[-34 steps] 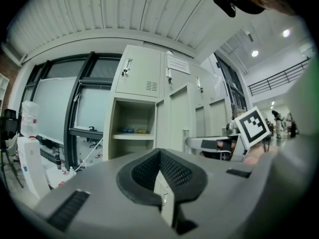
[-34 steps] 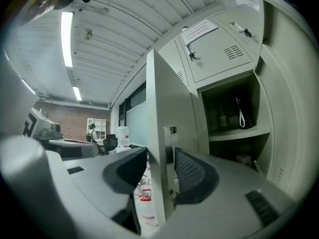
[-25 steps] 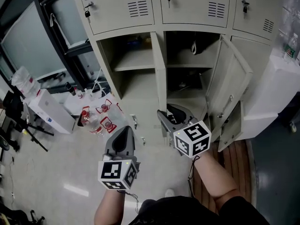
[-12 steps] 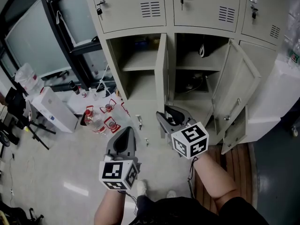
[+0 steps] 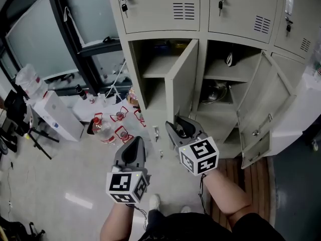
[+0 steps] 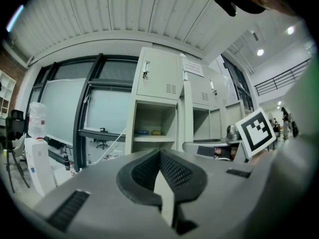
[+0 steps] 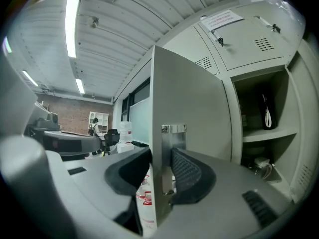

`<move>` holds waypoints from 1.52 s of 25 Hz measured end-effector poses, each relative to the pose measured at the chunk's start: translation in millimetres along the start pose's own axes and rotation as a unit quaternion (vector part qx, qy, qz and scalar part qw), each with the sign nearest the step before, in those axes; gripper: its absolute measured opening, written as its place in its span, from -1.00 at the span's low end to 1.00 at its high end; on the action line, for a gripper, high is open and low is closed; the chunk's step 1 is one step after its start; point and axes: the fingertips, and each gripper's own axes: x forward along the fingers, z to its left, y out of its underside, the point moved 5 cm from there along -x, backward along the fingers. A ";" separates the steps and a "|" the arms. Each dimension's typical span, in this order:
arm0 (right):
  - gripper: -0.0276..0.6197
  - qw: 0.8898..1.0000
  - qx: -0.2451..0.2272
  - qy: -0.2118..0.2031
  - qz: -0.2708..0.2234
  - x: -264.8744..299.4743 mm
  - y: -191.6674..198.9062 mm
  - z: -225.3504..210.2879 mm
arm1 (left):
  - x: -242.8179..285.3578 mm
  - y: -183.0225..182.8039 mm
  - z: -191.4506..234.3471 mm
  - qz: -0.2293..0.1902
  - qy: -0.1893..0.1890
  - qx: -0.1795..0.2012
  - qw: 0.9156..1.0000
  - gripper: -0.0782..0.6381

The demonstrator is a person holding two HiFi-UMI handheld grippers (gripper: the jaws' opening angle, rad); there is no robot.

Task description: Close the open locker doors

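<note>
Grips with the right gripper (image 7: pixel 162 169) the free edge of the left locker door (image 5: pixel 181 79). Pads pressed tight on both faces of the sheet, right at its small metal latch plate (image 7: pixel 173 133), with the door standing out at an angle from the lockers (image 5: pixel 210 9). Beyond those jaws and to their right, an open compartment with a shelf and a dark item (image 7: pixel 265 111) hanging inside. Farther right of them, a second door (image 5: pixel 266 102) swung wide. Holds the left gripper (image 6: pixel 160 158) low and apart from the lockers, jaws shut pad to pad with nothing between. Straight ahead of the left jaws, the left compartment, open, with small items on its shelf. Left of those jaws, on the floor, red-labelled bottles (image 5: pixel 103 129).
</note>
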 end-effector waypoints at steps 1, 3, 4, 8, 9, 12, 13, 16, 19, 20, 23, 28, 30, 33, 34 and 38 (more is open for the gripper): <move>-0.50 1.000 -0.001 0.004 -0.001 6.2 -0.3 3.1 | 1.0 -0.2 6.3 0.000 -0.001 -0.001 1.000 -0.78; -0.50 1.000 -0.003 0.008 -0.002 18.7 -0.9 8.7 | 3.6 -0.7 18.3 0.000 -0.003 -0.002 1.000 -0.78; -0.51 1.000 -0.004 0.008 -0.002 25.2 -1.4 11.0 | 5.1 -0.8 23.9 0.000 -0.003 -0.003 1.000 -0.78; -0.54 1.000 -0.004 0.012 -0.001 50.2 -3.4 18.5 | 10.4 0.7 44.6 0.003 -0.003 -0.005 1.000 -0.78; -0.54 1.000 -0.003 0.013 -0.001 56.0 -3.8 20.1 | 11.6 0.7 49.6 0.004 -0.002 -0.005 1.000 -0.78; -0.56 1.000 -0.003 0.019 0.000 73.7 -5.1 23.6 | 16.4 -1.1 64.3 0.004 0.002 -0.002 1.000 -0.78; -0.56 1.000 -0.003 0.021 0.000 79.5 -5.4 24.5 | 18.3 -1.9 68.9 0.003 0.003 -0.002 1.000 -0.78; -0.57 1.000 -0.003 0.026 0.002 96.2 -6.6 25.9 | 25.4 -3.3 82.1 0.002 0.007 -0.005 1.000 -0.78; -0.58 0.999 -0.004 0.034 0.001 111.8 -8.1 26.0 | 33.5 -2.5 94.5 0.002 0.014 -0.008 1.000 -0.78; -0.58 0.999 -0.004 0.037 0.002 116.8 -8.5 26.1 | 35.9 -1.8 98.6 0.003 0.017 -0.008 1.000 -0.78; -0.59 0.999 -0.002 0.045 0.003 131.9 -10.5 26.3 | 43.8 -0.4 110.6 0.005 0.026 -0.011 1.000 -0.78; -0.59 0.998 0.001 0.066 0.002 154.1 -11.6 23.5 | 57.3 2.2 124.5 0.010 0.044 -0.010 0.999 -0.78; -0.59 0.997 0.002 0.076 -0.001 162.5 -12.0 22.9 | 61.6 2.1 130.1 0.012 0.050 -0.005 0.999 -0.78; -0.59 0.996 0.002 0.089 -0.004 174.9 -12.4 20.9 | 68.7 0.3 138.3 0.013 0.057 0.002 0.998 -0.78; -0.59 0.996 0.002 0.093 -0.005 178.9 -12.5 19.5 | 71.5 -0.2 140.3 0.014 0.060 0.003 0.998 -0.78; -0.59 0.994 -0.001 0.106 -0.010 195.1 -13.1 12.9 | 82.0 -0.9 148.8 0.016 0.072 0.008 0.997 -0.78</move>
